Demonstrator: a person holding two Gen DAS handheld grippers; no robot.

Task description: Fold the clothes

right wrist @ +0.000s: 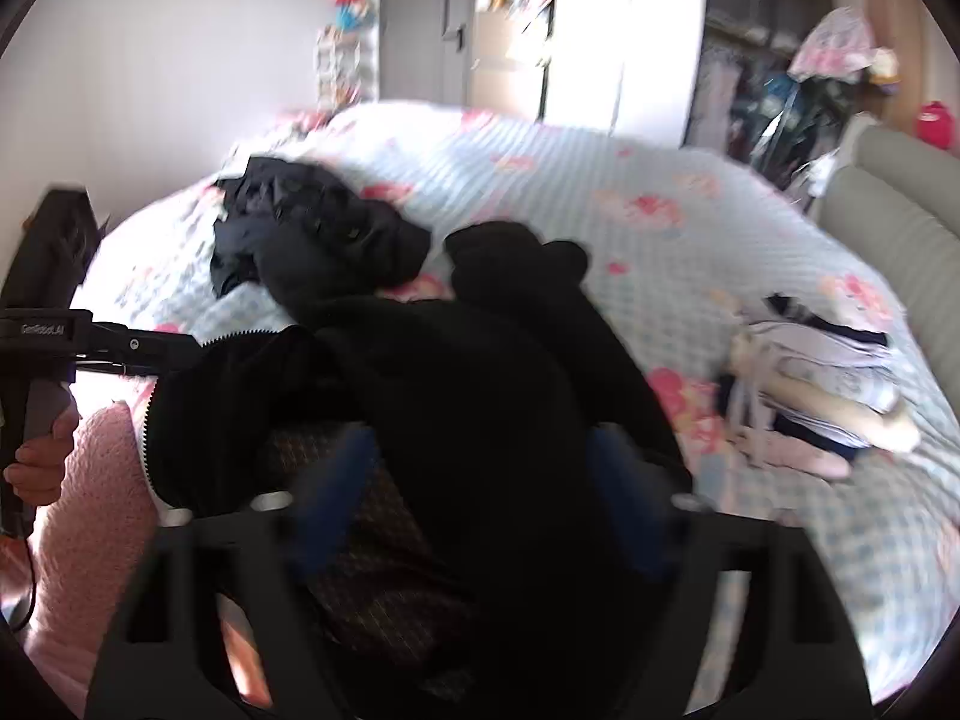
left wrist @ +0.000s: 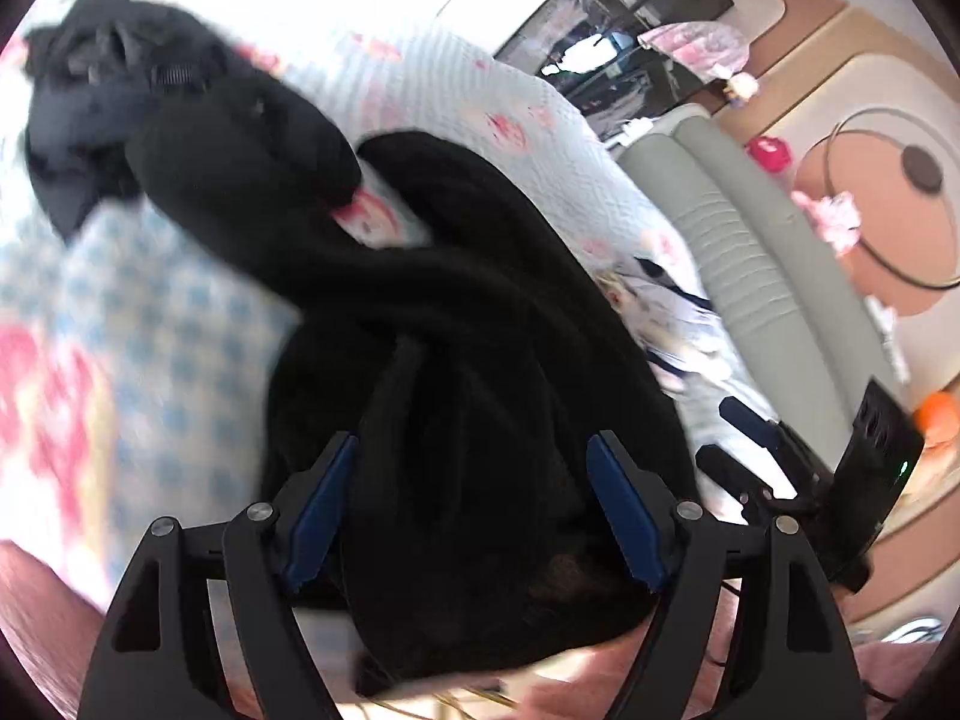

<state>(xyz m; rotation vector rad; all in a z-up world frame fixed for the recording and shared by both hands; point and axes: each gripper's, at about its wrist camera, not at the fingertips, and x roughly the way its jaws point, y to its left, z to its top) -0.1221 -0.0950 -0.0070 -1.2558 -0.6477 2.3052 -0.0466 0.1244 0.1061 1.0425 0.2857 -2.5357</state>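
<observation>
A black zip jacket [left wrist: 468, 330] lies bunched on the flowered quilt, its sleeves trailing away from me. My left gripper [left wrist: 474, 510] stands open, its blue pads [left wrist: 324, 504] wide apart on either side of the jacket's near end, with the cloth lying loose between them. In the right wrist view the same jacket [right wrist: 480, 372] fills the middle, its zip edge at the left. My right gripper [right wrist: 480, 486], blurred, is open too, astride the cloth. The left gripper [right wrist: 120, 348] shows at the left, held by a hand [right wrist: 36, 462].
A second heap of dark clothes [right wrist: 288, 210] lies farther back on the bed [right wrist: 600, 180]. A stack of folded light clothes [right wrist: 822, 384] sits at the right, by the grey padded headboard [right wrist: 900, 210]. A pink sleeve [right wrist: 90, 510] is at lower left.
</observation>
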